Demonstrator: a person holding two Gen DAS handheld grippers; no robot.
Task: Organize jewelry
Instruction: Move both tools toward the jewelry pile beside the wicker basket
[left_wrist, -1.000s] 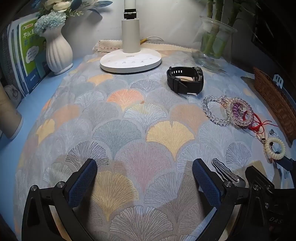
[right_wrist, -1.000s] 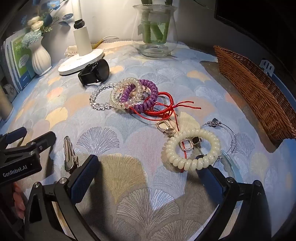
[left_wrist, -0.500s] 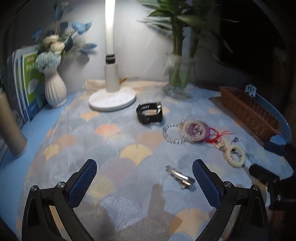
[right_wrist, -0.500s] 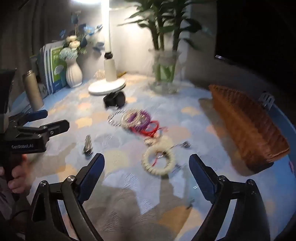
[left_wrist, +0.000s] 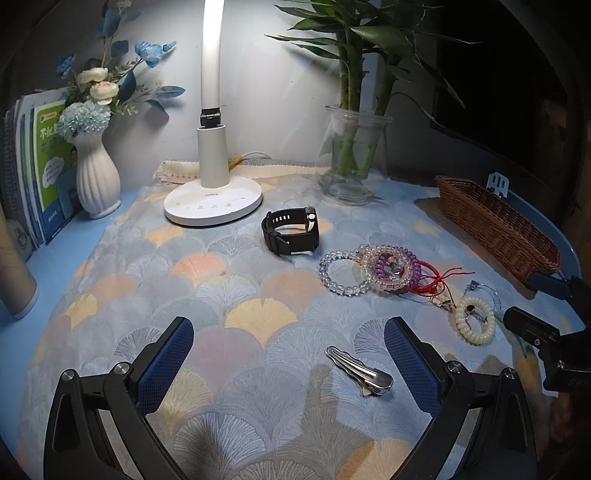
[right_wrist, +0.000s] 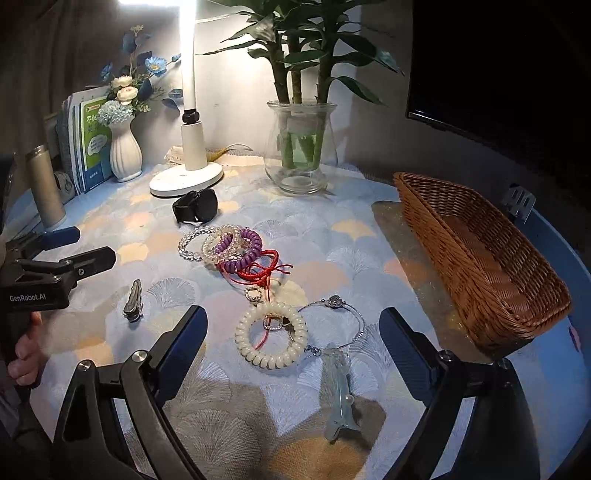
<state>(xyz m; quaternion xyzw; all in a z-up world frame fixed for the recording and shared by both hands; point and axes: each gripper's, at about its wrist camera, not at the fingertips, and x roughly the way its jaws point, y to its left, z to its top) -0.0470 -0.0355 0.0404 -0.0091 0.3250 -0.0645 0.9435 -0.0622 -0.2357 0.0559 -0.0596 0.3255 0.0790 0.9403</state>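
- While both tools hang above the patterned cloth (left_wrist: 258, 295), the left gripper (left_wrist: 288, 354) has its blue-padded fingers spread wide and holds nothing; the right gripper (right_wrist: 291, 343) is likewise spread and empty.
- Between the left fingers, toward 3 o'clock in the left wrist view, lies a silver hair clip (left_wrist: 360, 371), flat on the cloth, its long axis running from 10 to 4 o'clock with the broad end at 4.
- Between the right fingers, a cream coil bracelet (right_wrist: 271, 336) lies flat, a small square charm (right_wrist: 274, 321) inside its ring and a thin silver bangle (right_wrist: 338, 314) touching it at 3 o'clock.
- At 5 o'clock from that coil lies a pale translucent clip (right_wrist: 340, 395), long axis near 12 to 6.
- Farther out, at 11 o'clock, a purple coil (right_wrist: 240, 251), clear bead bracelets (right_wrist: 201, 243) and red cord (right_wrist: 262, 269) overlap in one heap; a black watch (right_wrist: 197, 208) stands on its strap beyond them.
- At 2 o'clock in the right wrist view sits a wicker basket (right_wrist: 480, 258), long and narrow, nothing visible inside.
- A glass vase (right_wrist: 301, 155) at 12 o'clock holds green stalks in water; a white vase (right_wrist: 125, 155) holds flowers, beside a lamp (right_wrist: 186, 177).
- At 9 o'clock a hand (right_wrist: 26, 347) grips the left tool's handle.
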